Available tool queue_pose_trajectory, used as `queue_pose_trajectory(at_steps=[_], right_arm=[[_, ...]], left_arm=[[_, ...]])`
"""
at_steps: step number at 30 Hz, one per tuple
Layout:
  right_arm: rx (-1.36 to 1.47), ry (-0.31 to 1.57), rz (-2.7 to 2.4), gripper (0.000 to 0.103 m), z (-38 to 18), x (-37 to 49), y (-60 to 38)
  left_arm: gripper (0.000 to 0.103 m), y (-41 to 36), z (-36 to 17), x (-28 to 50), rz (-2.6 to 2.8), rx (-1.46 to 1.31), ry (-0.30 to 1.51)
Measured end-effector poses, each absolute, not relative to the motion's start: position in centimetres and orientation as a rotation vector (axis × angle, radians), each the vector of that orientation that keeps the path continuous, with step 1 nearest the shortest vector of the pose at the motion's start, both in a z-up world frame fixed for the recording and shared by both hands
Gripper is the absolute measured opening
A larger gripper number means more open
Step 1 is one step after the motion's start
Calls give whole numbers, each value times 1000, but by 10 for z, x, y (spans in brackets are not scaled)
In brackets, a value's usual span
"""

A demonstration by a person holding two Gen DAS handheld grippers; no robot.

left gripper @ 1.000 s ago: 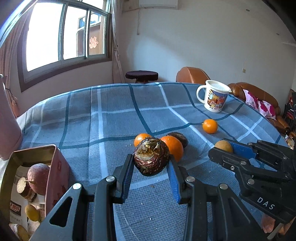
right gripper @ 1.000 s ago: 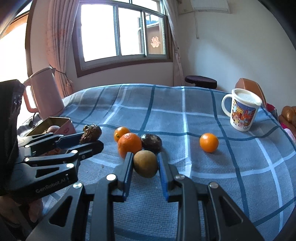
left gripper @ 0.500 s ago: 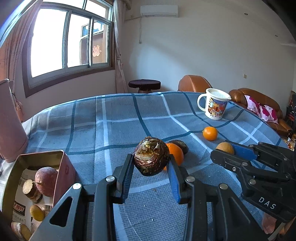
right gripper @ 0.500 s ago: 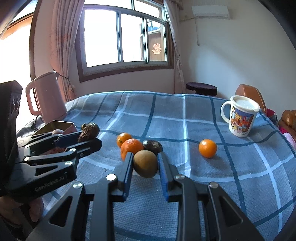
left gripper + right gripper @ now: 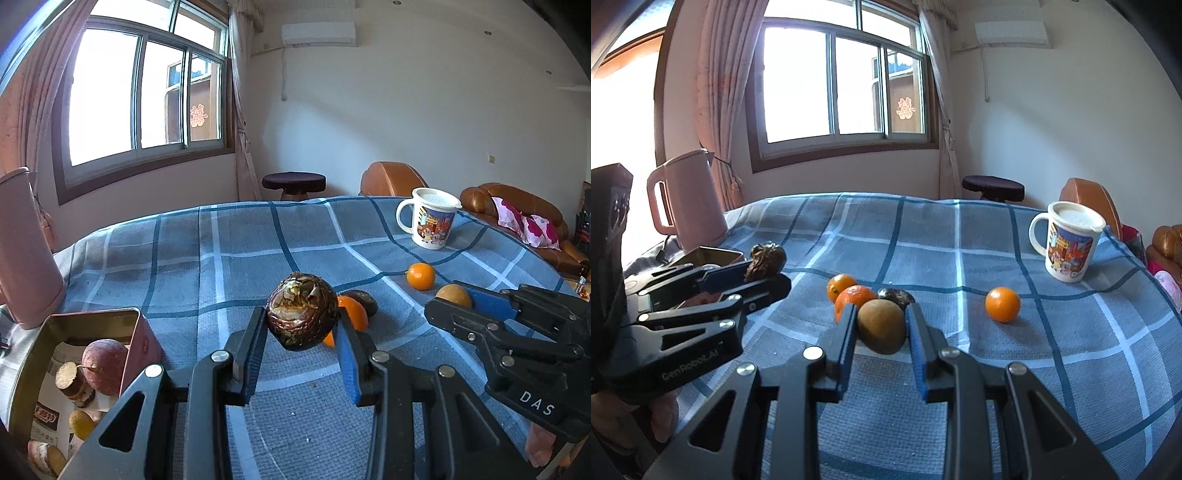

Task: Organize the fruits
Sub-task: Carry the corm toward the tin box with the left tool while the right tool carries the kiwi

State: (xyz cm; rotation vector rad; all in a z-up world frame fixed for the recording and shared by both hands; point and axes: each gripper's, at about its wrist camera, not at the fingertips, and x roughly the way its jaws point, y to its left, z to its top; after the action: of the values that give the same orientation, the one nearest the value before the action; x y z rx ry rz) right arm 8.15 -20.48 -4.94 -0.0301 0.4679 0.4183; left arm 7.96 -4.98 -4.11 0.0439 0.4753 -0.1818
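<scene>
Above the checked cloth [image 5: 236, 266], both of your loads are now clear of the table: over the last second the tongs have tilted up a little, so the room's wall fills more of each view, while neither grip has slackened. Your left gripper [image 5: 302, 334] is clamped on the dark scaly fruit [image 5: 302, 320], its pads pressing both flanks. Your right gripper [image 5: 881, 330] is clamped just as firmly on the brown fruit [image 5: 881, 325], which sits snug between its blue pads.

That means the picking is done for these two, and the carry is what remains. The tin [image 5: 37, 354] stands at your lower left, beside the pink kettle [image 5: 687, 199], and already holds a reddish root [image 5: 104, 365] and other pieces, so it looks like the place to sort into. The left load is nearest it.

Left on the cloth are two oranges [image 5: 856, 299] and a dark fruit [image 5: 897, 296] huddled together, and one lone orange [image 5: 1002, 305] well apart, nearer the mug [image 5: 1068, 243]. Mind the tin's near wall as you swing across, and keep the two grippers from crossing.
</scene>
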Motion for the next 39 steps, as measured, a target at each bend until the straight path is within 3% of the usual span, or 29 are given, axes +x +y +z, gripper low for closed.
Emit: queue_pose_trajectory(at_steps=[39], right_arm=[[-95,397,477,30,-44,62,-180]], left_arm=[[38,-36,-34,46,-76,70,393]])
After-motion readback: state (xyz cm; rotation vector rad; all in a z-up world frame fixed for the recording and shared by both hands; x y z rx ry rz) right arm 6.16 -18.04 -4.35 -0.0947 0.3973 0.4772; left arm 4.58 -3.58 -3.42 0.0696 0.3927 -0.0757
